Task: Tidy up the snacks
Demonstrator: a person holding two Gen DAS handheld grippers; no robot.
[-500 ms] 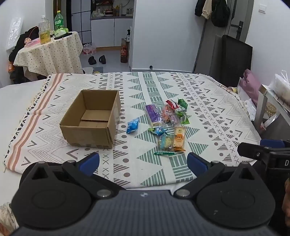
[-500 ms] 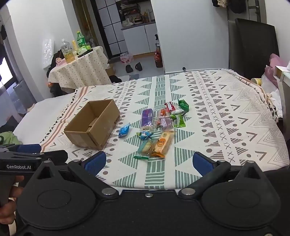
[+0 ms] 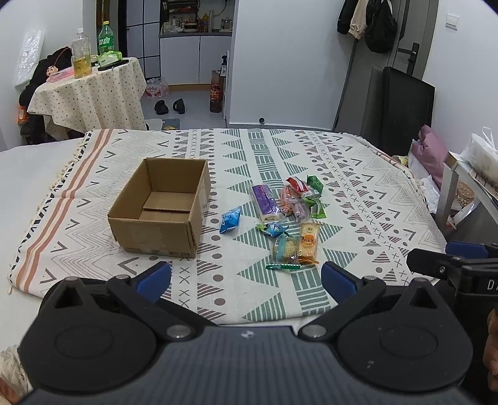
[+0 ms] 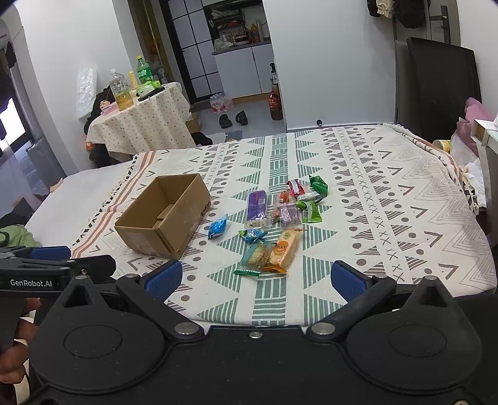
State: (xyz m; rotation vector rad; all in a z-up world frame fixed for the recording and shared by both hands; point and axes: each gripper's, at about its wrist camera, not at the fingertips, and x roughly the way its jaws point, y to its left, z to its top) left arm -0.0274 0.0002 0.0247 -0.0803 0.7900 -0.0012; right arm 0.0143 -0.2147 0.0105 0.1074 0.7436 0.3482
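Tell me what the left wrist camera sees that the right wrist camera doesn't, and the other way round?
Only the left wrist view shows the coats hanging by the door and a white plastic bag at the far right. Only the right wrist view shows a bright window at the far left and the "GenRobot.AI" label on the other gripper. Both show the empty cardboard box, the snack pile, the patterned cloth and the round table with bottles.

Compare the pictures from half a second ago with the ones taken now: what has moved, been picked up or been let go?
Nothing has visibly changed. The left gripper and right gripper both hang open short of the snacks, holding nothing. The cardboard box is empty, and the snacks lie where they did on the patterned cloth.
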